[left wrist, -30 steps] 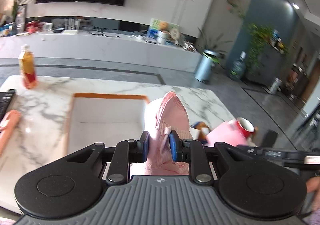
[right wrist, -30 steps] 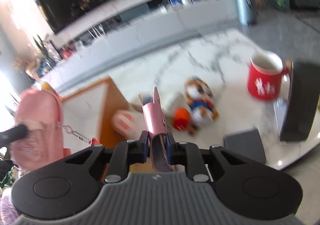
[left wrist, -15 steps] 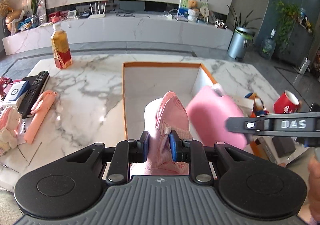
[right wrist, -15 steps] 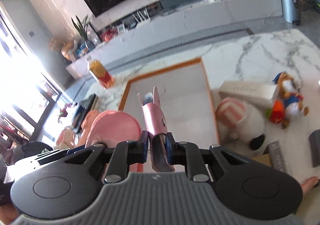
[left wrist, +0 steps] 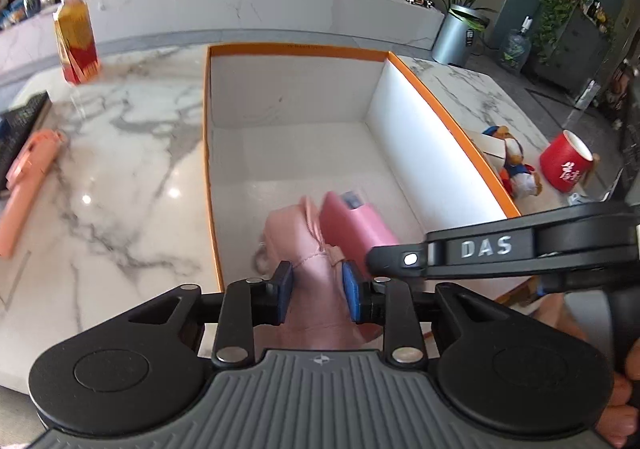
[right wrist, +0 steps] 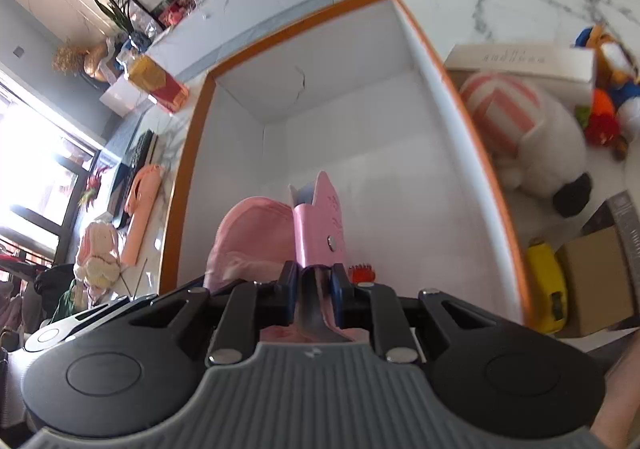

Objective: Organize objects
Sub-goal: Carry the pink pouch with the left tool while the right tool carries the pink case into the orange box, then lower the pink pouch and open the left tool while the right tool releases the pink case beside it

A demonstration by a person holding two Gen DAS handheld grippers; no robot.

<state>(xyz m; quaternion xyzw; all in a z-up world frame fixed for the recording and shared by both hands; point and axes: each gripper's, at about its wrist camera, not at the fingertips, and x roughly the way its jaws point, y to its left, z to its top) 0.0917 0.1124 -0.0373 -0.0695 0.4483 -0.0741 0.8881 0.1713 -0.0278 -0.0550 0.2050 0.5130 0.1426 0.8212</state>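
Observation:
My left gripper [left wrist: 317, 288] is shut on a pink fabric pouch [left wrist: 296, 241] and holds it low inside the white box with an orange rim [left wrist: 296, 47], near its front edge. My right gripper [right wrist: 314, 283] is shut on a pink card case [right wrist: 318, 225] with a snap button, held just right of the pouch [right wrist: 256, 233] in the same box [right wrist: 192, 153]. The card case also shows in the left wrist view [left wrist: 354, 223], touching the pouch. The right gripper's black body crosses the left wrist view at the right.
On the marble table left of the box lie a pink tube [left wrist: 28, 185], a black remote [left wrist: 20, 125] and an orange drink bottle [left wrist: 76, 41]. Right of it are a plush sheep [right wrist: 528, 137], a white carton [right wrist: 520, 63], a toy tiger [left wrist: 516, 165], a red mug [left wrist: 566, 161] and a cardboard box [right wrist: 596, 281].
Both grippers have moved forward and down into the box with their pink items. The pouch and card case now sit close together near the box floor.

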